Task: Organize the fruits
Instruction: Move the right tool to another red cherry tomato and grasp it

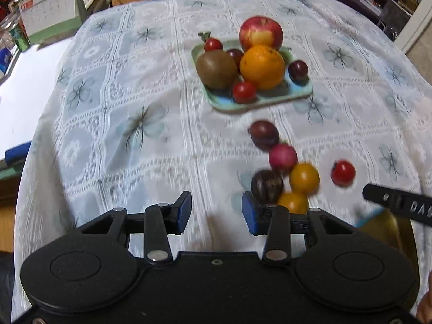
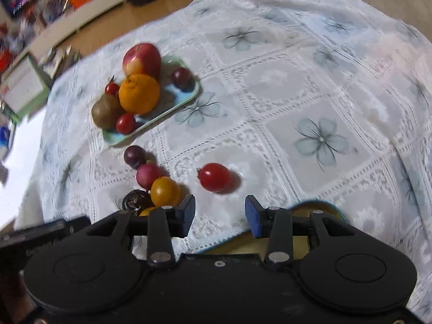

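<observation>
Green tray (image 1: pixel 302 91), 12 o'clock of the left gripper (image 1: pixel 216 212): holds apple (image 1: pixel 260 32), orange (image 1: pixel 262 66), kiwi (image 1: pixel 216 70), several small red and dark fruits; judged partly filled. Loose on the tablecloth (image 1: pixel 135 94), 1 to 2 o'clock: dark plum (image 1: pixel 264 135), pink fruit (image 1: pixel 283 156), yellow tomato (image 1: pixel 304 178), dark striped fruit (image 1: pixel 266 185), red tomato (image 1: pixel 343 173), so roughly half remains. Left gripper and right gripper (image 2: pixel 220 212): fingers wide, empty.

We find the tray (image 1: pixel 302 91) at table centre holding an apple (image 1: pixel 260 33) at twelve o'clock; loose tomatoes (image 1: pixel 304 177) lie at five.
</observation>
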